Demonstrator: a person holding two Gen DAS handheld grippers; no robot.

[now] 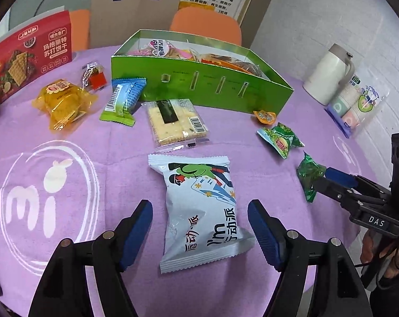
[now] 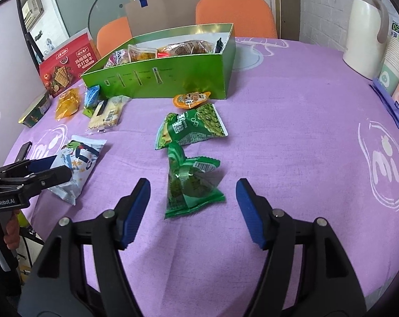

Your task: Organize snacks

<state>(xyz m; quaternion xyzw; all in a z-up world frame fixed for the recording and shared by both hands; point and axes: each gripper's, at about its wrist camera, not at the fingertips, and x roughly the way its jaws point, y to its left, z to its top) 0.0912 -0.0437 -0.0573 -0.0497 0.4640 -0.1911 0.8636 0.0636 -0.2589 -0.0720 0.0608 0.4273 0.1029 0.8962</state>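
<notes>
Left tongs spread wide around the white packet; right tongs spread wide around the green packet on the surface (both likely light, crinkly, slippery; grip mid-body). Box beyond.

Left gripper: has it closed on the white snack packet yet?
No. In the left wrist view the left gripper is open, its blue pads standing clear on either side of the white snack packet lying on the purple tablecloth.
</notes>
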